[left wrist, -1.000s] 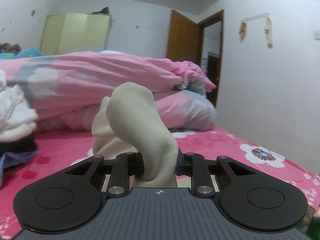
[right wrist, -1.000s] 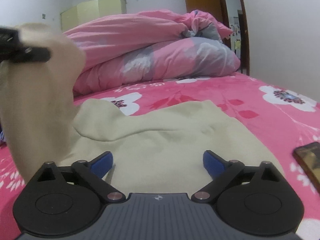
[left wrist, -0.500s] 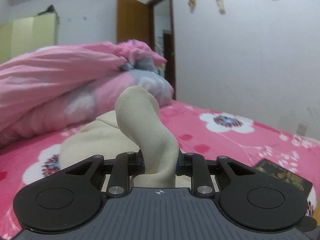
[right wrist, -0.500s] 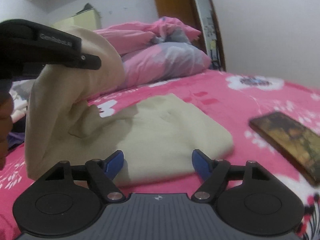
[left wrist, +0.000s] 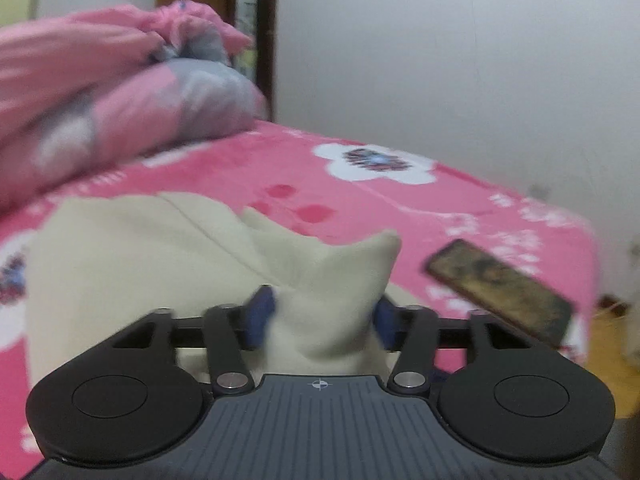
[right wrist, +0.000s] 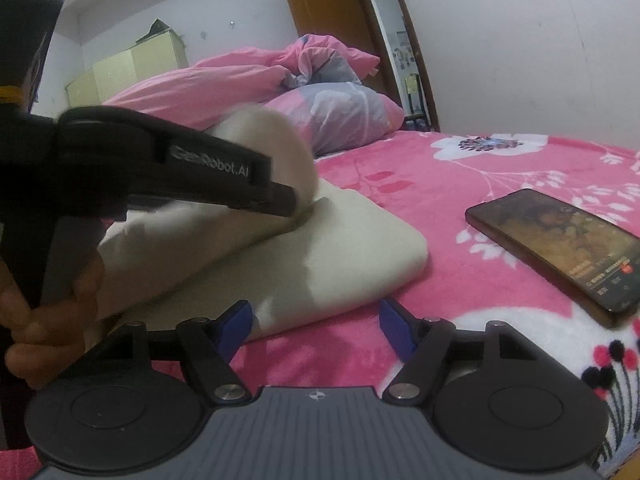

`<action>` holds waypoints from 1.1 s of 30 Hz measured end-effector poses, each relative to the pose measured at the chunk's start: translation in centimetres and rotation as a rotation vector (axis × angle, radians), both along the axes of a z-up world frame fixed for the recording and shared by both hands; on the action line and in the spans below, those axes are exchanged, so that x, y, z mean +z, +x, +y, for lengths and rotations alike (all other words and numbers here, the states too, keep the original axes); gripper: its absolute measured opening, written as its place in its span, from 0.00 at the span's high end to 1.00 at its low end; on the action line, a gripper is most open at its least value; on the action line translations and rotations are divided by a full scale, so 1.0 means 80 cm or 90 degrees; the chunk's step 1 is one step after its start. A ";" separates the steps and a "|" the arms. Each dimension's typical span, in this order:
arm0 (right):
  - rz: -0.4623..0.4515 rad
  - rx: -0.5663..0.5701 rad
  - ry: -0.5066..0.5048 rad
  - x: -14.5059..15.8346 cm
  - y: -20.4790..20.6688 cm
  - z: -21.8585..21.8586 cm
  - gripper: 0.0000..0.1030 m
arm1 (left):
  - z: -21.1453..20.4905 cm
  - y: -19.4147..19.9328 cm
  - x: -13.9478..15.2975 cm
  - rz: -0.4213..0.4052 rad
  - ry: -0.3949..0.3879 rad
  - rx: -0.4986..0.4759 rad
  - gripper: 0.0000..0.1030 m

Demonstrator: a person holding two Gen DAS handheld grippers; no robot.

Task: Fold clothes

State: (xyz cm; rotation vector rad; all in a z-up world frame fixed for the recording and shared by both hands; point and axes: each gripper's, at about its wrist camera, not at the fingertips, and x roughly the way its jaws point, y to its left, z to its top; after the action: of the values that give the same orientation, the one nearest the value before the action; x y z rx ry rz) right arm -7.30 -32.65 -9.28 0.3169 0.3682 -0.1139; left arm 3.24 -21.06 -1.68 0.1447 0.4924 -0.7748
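Observation:
A cream garment (left wrist: 120,260) lies folded on the pink flowered bed sheet (left wrist: 360,200). In the left wrist view my left gripper (left wrist: 322,316) is opening. A bunched flap of the garment still stands between its blue pads (left wrist: 260,316), which have come off the cloth. The right wrist view shows the same gripper (right wrist: 292,204) from the side, low over the garment (right wrist: 340,256), held by a hand (right wrist: 48,320). My right gripper (right wrist: 316,324) sits at the garment's near corner. Its jaws are closing a little, and the pads are not pressing on the cloth.
A dark phone (right wrist: 560,244) lies on the sheet to the right of the garment, near the bed's edge (left wrist: 592,280). A heaped pink and grey quilt (right wrist: 240,84) fills the back of the bed. Behind it are a wall and a brown door (right wrist: 320,12).
The left gripper swung right and came down, laying the raised cream flap over the garment, and its jaws parted. The right gripper's jaws narrowed as it moved in toward the garment's near corner.

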 end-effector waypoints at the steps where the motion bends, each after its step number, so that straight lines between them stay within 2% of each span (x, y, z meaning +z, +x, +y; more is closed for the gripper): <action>1: 0.000 0.000 0.001 0.000 0.000 0.000 0.29 | 0.005 -0.003 0.004 0.003 -0.017 -0.011 0.27; 4: 0.001 0.001 0.004 0.000 -0.001 0.001 0.29 | 0.019 -0.021 0.021 -0.028 -0.043 -0.019 0.06; 5: 0.001 0.001 0.004 0.000 -0.001 0.001 0.29 | 0.025 -0.028 0.028 -0.043 -0.045 -0.016 0.05; 11: 0.007 0.007 0.017 0.001 0.000 -0.001 0.28 | 0.081 -0.055 0.056 -0.076 -0.002 0.022 0.03; 16: 0.022 0.033 0.052 0.008 0.004 -0.011 0.20 | 0.137 -0.067 0.047 -0.057 0.037 0.077 0.03; 19: 0.031 0.056 0.103 0.013 0.004 -0.023 0.14 | 0.156 -0.064 0.031 -0.024 0.067 0.118 0.03; 22: 0.034 0.078 0.186 0.019 0.000 -0.038 0.08 | 0.163 -0.056 0.021 0.011 0.105 0.147 0.05; 25: 0.042 0.092 0.260 0.023 0.001 -0.053 0.06 | 0.177 -0.053 0.037 0.015 0.130 0.176 0.06; 28: 0.046 0.098 0.311 0.025 0.000 -0.063 0.04 | 0.211 -0.056 0.077 -0.019 0.147 0.194 0.06; 31: 0.049 0.097 0.334 0.022 -0.002 -0.069 0.04 | 0.253 -0.065 0.120 -0.091 0.222 0.251 0.04; 33: 0.054 0.096 0.334 0.023 0.001 -0.068 0.03 | 0.279 -0.069 0.140 -0.135 0.292 0.290 0.02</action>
State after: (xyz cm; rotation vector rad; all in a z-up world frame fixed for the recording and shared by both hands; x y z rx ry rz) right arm -7.24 -38.10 -7.45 0.8026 0.5029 0.1218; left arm -2.25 1.29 9.56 0.5165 0.4705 -0.1881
